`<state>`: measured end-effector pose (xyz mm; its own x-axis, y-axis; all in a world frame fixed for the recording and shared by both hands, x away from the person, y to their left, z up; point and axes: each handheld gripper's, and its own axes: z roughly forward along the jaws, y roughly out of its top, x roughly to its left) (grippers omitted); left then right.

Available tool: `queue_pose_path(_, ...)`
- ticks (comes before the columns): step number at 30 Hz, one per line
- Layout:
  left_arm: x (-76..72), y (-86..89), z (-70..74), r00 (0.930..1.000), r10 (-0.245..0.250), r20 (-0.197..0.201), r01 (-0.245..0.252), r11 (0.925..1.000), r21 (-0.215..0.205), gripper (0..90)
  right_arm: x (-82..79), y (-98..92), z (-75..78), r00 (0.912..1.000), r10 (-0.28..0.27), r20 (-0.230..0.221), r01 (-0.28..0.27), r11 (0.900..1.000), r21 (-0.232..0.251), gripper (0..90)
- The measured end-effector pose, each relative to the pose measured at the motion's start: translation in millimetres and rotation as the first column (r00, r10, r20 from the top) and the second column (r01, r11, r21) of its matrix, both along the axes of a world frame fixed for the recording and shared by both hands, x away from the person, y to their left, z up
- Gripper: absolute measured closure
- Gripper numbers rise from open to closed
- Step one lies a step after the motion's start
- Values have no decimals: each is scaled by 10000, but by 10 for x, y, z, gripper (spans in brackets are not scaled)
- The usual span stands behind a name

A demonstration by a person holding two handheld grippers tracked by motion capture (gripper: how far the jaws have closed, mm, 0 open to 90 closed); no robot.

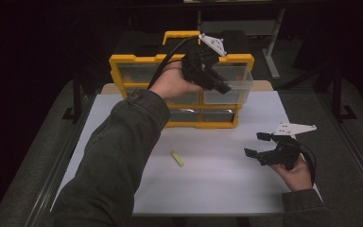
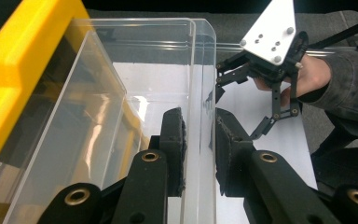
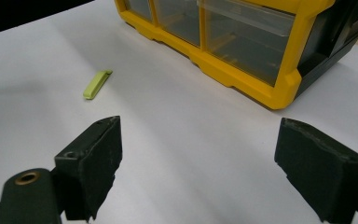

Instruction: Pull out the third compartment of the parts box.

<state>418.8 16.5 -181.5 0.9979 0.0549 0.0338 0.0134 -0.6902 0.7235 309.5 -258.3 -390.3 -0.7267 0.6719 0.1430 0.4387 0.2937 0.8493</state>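
At the upper middle of the high view, the left gripper (image 1: pixel 216 79) has its jaws clamped on the front wall of a clear drawer (image 1: pixel 231 85) that sticks out of the upper right slot of the yellow cabinet (image 1: pixel 123 64). In the left gripper view one pad (image 2: pixel 175 149) sits inside the wall and the other outside it, with the clear plastic pinched between them. The right gripper (image 1: pixel 259 145) hovers at the lower right of the high view over the white table (image 1: pixel 217 184), jaws wide apart and holding nothing.

The step looks like drawing the drawer out. To do it well, I would pull straight along the slot, level, without twisting the thin wall, since a skewed pull could jam the drawer or let the pads slip off the smooth plastic. The free gripper could steady the cabinet frame if it starts to slide on the table.

The gripped drawer looks empty: its floor shows bare through the clear walls. The other drawers sit closed in the cabinet; their contents cannot be made out through the glare. A small green strip (image 1: pixel 177 158) lies loose on the table, left of centre in the high view and well apart from the cabinet.
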Motion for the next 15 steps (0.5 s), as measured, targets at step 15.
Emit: queue_pose_path(15, -76, 34, -21, 9997, -212, -148, 212, 9998, -34, 755, 5, 16, -5, 10000, 50, -6, -50, 10000, -57, 141)
